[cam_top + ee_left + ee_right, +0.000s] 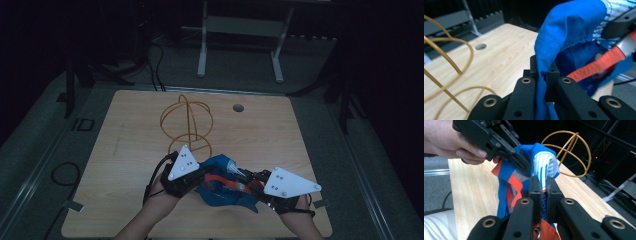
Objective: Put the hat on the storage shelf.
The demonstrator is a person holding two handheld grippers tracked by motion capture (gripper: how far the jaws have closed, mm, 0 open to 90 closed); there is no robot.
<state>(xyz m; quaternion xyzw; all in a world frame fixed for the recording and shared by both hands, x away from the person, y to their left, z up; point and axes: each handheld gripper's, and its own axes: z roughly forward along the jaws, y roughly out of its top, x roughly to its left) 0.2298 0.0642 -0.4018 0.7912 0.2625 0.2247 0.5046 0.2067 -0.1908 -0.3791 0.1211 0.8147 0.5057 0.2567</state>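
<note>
A blue garment [225, 192] with orange trim and a white striped part hangs bunched between both grippers near the table's front edge. My left gripper [200, 172] is shut on a fold of its blue fabric [554, 42], which rises between the jaws. My right gripper [247, 182] is shut on the white striped and mesh part [545, 168]. In the right gripper view the left gripper [524, 166] and the hand holding it come in from the upper left and pinch the same cloth. An orange strap [596, 65] runs across the garment.
A yellow wire frame of crossed hoops [186, 125] stands on the wooden table [280, 130] just behind the grippers. A round hole [238, 107] is in the tabletop at the back. A white metal stand [240, 30] is on the floor beyond the table.
</note>
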